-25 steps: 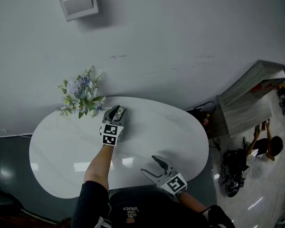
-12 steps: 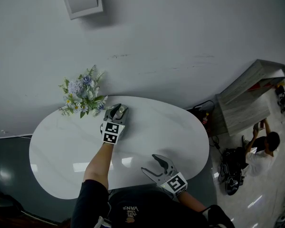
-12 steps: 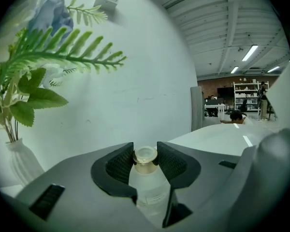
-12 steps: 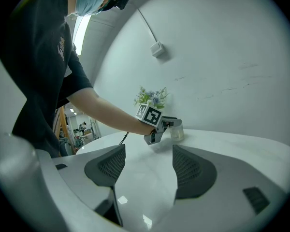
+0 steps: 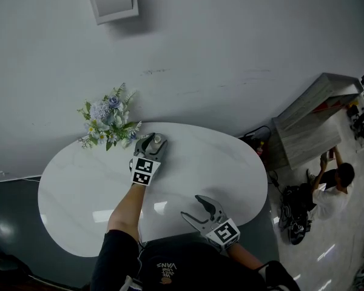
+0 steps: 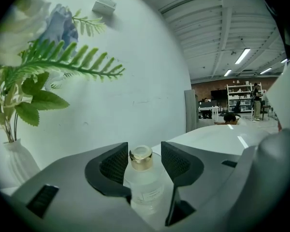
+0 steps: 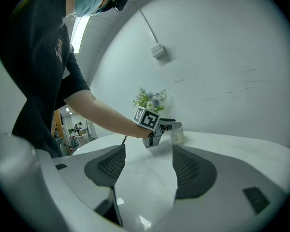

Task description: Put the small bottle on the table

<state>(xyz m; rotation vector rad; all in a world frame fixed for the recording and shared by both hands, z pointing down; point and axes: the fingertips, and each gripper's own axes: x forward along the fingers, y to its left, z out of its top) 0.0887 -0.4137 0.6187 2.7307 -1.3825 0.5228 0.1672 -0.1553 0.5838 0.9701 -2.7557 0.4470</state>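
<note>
A small frosted bottle (image 5: 158,140) with a gold cap stands upright on the white oval table (image 5: 79,187), near its back edge. My left gripper (image 5: 150,144) reaches around it, and its jaws are opening. In the left gripper view the bottle (image 6: 144,180) stands between the two pads, with small gaps at either side of it. My right gripper (image 5: 191,208) hovers open and empty over the table's front edge. The right gripper view looks across the table at the left gripper (image 7: 166,128) and the bottle (image 7: 176,134).
A vase of blue and white flowers (image 5: 109,117) stands just left of the bottle, its white vase (image 6: 19,161) close by the left jaw. The wall lies right behind the table. A grey cabinet (image 5: 309,126), bags (image 5: 294,217) and a person (image 5: 330,190) are on the floor at the right.
The left gripper's jaws have spread a little around the bottle, which stays upright on the table. The right gripper has hardly moved.
</note>
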